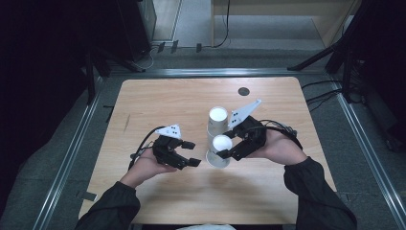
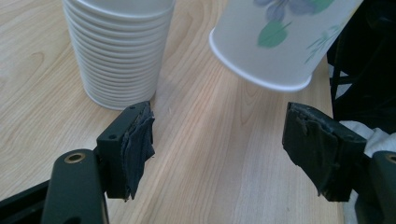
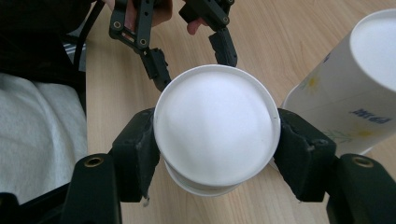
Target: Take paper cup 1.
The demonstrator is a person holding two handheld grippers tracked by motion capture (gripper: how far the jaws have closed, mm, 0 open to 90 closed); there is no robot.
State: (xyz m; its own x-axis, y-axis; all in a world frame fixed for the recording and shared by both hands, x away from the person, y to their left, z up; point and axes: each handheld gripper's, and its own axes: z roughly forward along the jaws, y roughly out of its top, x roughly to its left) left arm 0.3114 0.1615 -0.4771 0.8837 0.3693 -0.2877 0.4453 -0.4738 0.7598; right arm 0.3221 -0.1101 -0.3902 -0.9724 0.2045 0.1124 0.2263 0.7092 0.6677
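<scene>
Right tongs (image 3: 217, 154) clamp the paper cup (image 3: 217, 128), seemingly above the table (image 3: 261, 28).

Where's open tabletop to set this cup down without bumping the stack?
Bare wood lies between the left gripper and the table's left edge, across the far side up to the dark round spot, and along the near edge. It is crowded mid-table, where the right gripper holds the cup beside the cup stack.

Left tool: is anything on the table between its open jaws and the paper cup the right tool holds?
Nothing visible. The left tool faces bare tabletop, with the held cup tilted just beyond its jaws in the right tool. The cup stack stands off to one side.
</scene>
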